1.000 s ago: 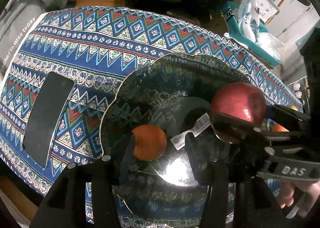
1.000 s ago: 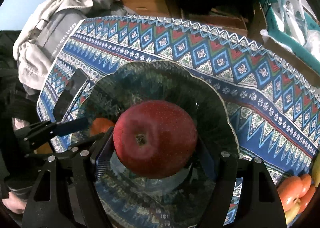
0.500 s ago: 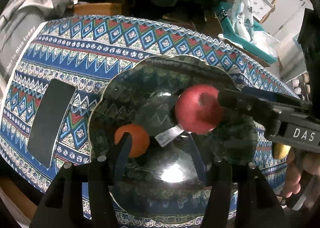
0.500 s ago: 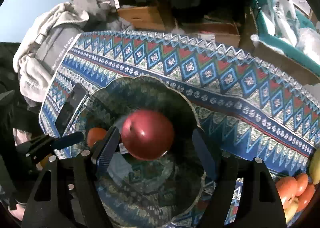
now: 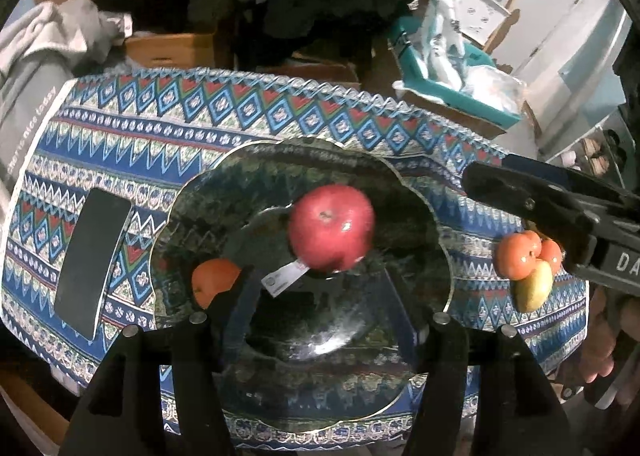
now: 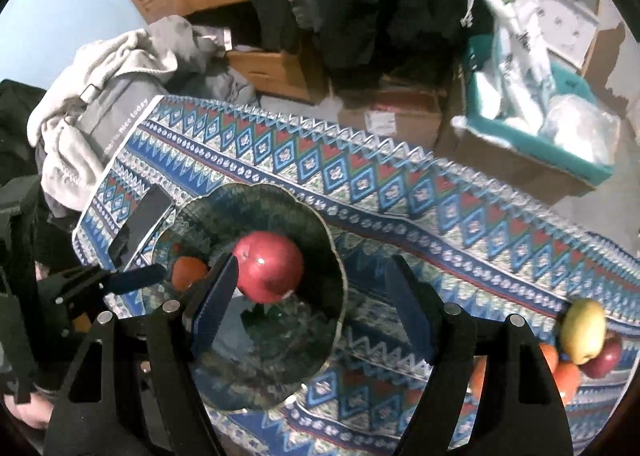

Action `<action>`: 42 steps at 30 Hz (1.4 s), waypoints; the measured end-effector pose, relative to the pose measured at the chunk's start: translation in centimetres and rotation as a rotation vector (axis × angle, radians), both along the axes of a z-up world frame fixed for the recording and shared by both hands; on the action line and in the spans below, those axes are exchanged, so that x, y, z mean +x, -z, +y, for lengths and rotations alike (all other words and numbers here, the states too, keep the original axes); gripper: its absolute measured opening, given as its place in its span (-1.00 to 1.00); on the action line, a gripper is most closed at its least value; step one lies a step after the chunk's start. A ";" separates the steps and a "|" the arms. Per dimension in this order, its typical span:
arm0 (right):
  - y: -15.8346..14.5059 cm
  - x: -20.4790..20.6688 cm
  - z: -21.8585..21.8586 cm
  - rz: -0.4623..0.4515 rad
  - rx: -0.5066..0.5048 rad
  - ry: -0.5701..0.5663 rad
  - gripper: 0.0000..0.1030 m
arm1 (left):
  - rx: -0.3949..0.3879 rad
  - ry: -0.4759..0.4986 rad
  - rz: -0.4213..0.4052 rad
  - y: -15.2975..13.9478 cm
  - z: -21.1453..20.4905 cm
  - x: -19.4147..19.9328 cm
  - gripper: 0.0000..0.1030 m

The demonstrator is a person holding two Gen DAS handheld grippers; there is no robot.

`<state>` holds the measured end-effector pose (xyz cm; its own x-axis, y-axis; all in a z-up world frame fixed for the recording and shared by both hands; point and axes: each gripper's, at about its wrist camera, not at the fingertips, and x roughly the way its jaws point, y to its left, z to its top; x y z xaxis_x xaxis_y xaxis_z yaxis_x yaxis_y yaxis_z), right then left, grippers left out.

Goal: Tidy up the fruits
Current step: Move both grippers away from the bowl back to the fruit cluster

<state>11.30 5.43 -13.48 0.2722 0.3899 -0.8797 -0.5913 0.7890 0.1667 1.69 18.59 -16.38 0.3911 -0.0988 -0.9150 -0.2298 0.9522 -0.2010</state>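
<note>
Both tongs released above plate (image 5: 436, 224), left tongs (image 5: 320, 292) just widened, apple (image 5: 331, 231) mid-plate, orange (image 5: 212, 284) near rim

grey cloth (image 6: 116, 116) reads "nice today"; right gripper (image 5: 624, 262) shows "da".

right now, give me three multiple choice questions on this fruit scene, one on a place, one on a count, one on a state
1. Where is the red apple?
A. in the glass bowl
B. on the phone
C. in the right gripper

2. How many fruits lie in the bowl?
A. one
B. two
C. four

3. How do the left gripper jaws stand?
A. shut on the orange
B. open, holding nothing
C. shut on the apple

Answers:
1 A, the apple rests in the bowl.
2 B, apple and orange only.
3 B, the jaws have just been opening, nothing between them.
</note>
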 end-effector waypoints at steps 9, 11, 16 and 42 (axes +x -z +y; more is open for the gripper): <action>-2.5 -1.8 -3.9 -0.058 -0.008 0.006 0.50 | -0.015 0.058 -0.042 -2.1 -2.6 0.2 0.27; -2.9 -2.0 -5.0 -0.062 -0.007 0.015 0.50 | -0.015 0.077 -0.051 -2.6 -3.4 0.2 0.27; -4.0 -2.8 -7.5 -0.081 -0.012 0.037 0.50 | -0.010 0.123 -0.069 -3.8 -5.7 0.4 0.30; -6.7 -4.4 -21.9 -0.115 -0.001 0.210 0.51 | 0.030 0.341 -0.061 -5.3 -17.1 1.9 0.37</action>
